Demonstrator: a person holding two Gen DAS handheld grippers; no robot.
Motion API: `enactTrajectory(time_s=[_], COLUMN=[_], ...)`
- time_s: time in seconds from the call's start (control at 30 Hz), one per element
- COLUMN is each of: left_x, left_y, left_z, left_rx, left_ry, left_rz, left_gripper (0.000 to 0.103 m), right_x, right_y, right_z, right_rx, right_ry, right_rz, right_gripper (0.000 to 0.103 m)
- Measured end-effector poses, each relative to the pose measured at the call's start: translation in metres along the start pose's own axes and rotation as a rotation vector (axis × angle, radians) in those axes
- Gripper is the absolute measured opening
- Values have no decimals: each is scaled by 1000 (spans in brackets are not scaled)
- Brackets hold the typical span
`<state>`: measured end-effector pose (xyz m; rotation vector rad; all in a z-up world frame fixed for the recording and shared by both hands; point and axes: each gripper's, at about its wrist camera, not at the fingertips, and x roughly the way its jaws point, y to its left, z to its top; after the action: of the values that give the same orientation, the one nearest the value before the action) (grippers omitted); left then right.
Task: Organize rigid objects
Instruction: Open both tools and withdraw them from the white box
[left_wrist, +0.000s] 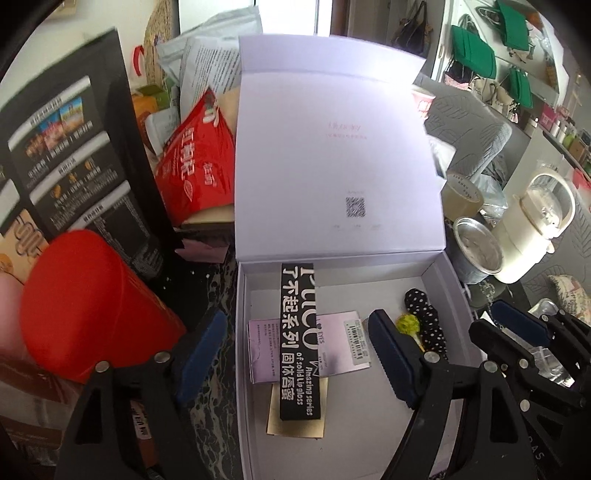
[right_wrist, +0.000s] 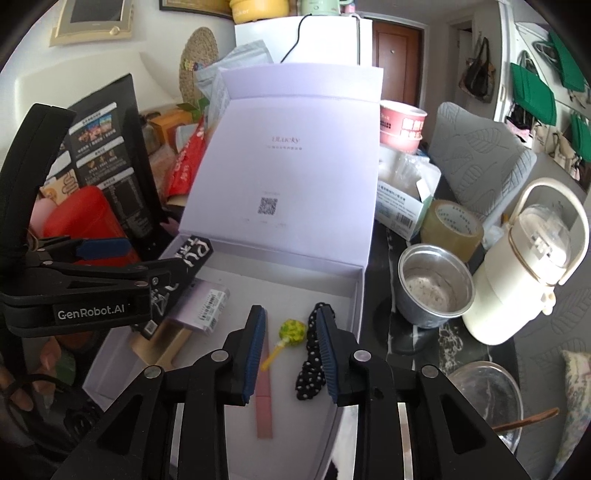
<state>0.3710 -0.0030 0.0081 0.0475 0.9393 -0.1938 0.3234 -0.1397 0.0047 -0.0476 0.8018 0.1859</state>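
Worktop (right_wrist: 424, 332) was dark and marbled, crowded on both sides of an open white box (left_wrist: 439, 291). Room behind: a door at the back, green bags (right_wrist: 535, 96) hung on the right wall.

Left side: a red tin (left_wrist: 88, 306) stood in front of a tall black printed pack (left_wrist: 74, 155); a red pouch (left_wrist: 199, 162) with Chinese characters leaned just left of the box lid (left_wrist: 332, 147). Lid stood upright, printed with a faint pink logo and a QR code.

Left tool (left_wrist: 295, 354) hovered over the box's left half, jaws wide apart, nothing between them. Its side read "GenRobot.AI" in the right wrist view.

Box contents, left to right: a long black carton (left_wrist: 297, 339) reading "Amazing series of solid Lip gloss" with white Chinese characters, one end propped on the back wall, lying across a lilac carton (left_wrist: 340, 339) with a barcode label, itself over a tan card (left_wrist: 295, 410); a pink stick (right_wrist: 264, 402); a yellow-green lollipop (right_wrist: 291, 332); a black polka-dot scrunchie (right_wrist: 310, 369).

Right tool (right_wrist: 290, 354) was over the box's right half, jaws apart, empty, lollipop seen between them.

Right of the box: a pink paper bowl (right_wrist: 402, 125), a tape roll (right_wrist: 452, 225), a steel cup (right_wrist: 436, 284), a cream kettle (right_wrist: 524, 266), and a glass bowl (right_wrist: 487, 398).
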Motion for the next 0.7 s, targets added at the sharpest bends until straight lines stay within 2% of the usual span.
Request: enactTrajectory(time_s=[0.23, 0.7], left_x=[-38, -118], left_y=[-5, -15], left_z=[0, -13], left_rx=[11, 36], left_ry=[-57, -171], left_rz=[14, 8], left_gripper=[80, 80], right_x=[-25, -105], right_y=[3, 19], right_z=[3, 4], right_rx=[4, -25], right_ry=[-42, -172], right_rz=[9, 6], right_gripper=[29, 29])
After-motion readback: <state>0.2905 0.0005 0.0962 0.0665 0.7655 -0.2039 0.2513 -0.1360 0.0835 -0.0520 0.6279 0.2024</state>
